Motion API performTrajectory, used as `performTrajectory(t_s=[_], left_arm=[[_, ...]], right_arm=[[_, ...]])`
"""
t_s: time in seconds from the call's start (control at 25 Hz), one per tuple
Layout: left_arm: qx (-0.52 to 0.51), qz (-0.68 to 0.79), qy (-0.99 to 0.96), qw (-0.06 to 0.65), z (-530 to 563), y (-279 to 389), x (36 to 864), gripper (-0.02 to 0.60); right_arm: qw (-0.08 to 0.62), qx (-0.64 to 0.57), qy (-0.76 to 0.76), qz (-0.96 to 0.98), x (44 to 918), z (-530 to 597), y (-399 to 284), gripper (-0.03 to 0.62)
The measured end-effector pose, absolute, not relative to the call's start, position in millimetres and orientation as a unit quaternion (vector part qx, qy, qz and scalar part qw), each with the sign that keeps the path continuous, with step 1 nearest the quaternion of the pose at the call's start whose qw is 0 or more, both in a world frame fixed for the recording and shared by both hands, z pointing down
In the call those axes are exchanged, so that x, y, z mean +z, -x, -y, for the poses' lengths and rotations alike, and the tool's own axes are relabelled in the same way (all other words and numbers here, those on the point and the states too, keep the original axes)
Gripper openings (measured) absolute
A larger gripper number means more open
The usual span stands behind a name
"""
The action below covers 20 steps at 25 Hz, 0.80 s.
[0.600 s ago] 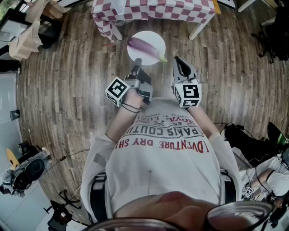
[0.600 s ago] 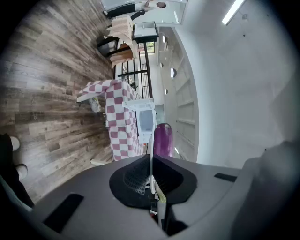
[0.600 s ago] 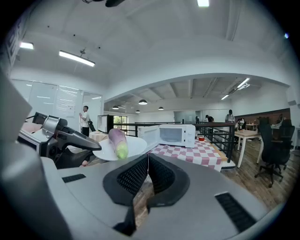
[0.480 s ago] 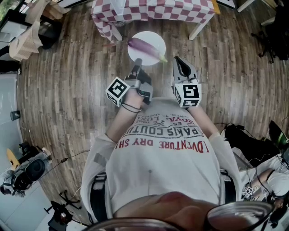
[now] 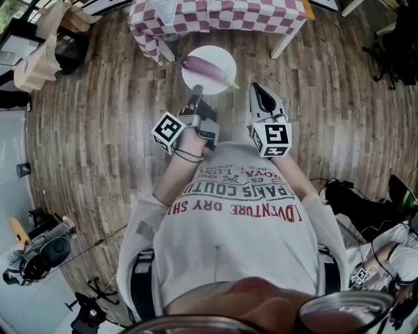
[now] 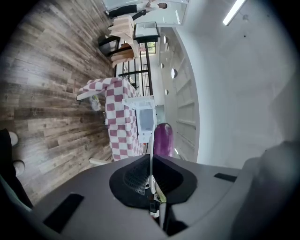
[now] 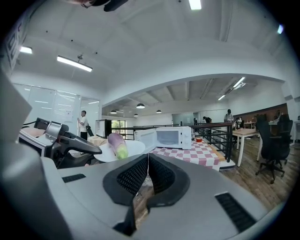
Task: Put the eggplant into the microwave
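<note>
A purple eggplant (image 5: 208, 68) with a green stem lies on a white plate (image 5: 219, 56), which I carry level above the wooden floor. My left gripper (image 5: 198, 91) is shut on the plate's near rim; in the left gripper view the rim (image 6: 151, 154) runs edge-on between the jaws of the left gripper (image 6: 151, 177), with the eggplant (image 6: 162, 139) beyond. My right gripper (image 5: 259, 92) is beside it, shut and empty. The right gripper view shows the right gripper (image 7: 146, 177), the plate (image 7: 133, 149), the eggplant (image 7: 117, 145) and a white microwave (image 7: 169, 137), door open, on a checked table (image 7: 201, 152).
The checked table (image 5: 261, 16) stands just beyond the plate. A black railing (image 7: 220, 136) runs behind it, with an office chair (image 7: 274, 140) at the right. A person (image 7: 83, 123) stands far off at the left. Camera gear (image 5: 39, 251) and bags (image 5: 353, 196) lie on the floor.
Almost nothing: the plate and both grippers have edged slightly toward the checked table. Both grippers keep their state.
</note>
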<state>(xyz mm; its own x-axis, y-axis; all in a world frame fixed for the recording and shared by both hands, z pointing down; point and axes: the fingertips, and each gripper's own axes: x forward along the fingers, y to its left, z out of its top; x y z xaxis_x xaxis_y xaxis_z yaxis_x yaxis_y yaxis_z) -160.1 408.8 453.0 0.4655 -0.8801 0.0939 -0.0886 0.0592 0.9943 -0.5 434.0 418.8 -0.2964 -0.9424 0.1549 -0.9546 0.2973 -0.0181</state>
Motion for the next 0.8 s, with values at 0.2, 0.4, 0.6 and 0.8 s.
performTrajectory(t_s=[0.2,0.4,0.6,0.8], left_arm=[[-0.327,0.400,-0.601,0.610,-412.2,133.7,459.4,0.034],[-0.314,0.405,-0.586,0.628,-432.4,104.4,479.0,0.034],[-0.296,0.421,-0.586,0.626,-420.9,93.5,489.9,0.034],[-0.300,0.420,-0.586,0.624,-383.5,93.9,490.8,0.034]], right_arm=[[0.072,0.067,-0.596,0.797,432.7,-441.3,-29.7,0.029],[0.080,0.098,-0.591,0.797,453.2,-450.6,-54.6,0.029],[0.076,0.110,-0.594,0.793,462.2,-434.2,-72.4,0.029],[0.080,0.117,-0.604,0.784,470.2,-401.9,-80.4,0.029]])
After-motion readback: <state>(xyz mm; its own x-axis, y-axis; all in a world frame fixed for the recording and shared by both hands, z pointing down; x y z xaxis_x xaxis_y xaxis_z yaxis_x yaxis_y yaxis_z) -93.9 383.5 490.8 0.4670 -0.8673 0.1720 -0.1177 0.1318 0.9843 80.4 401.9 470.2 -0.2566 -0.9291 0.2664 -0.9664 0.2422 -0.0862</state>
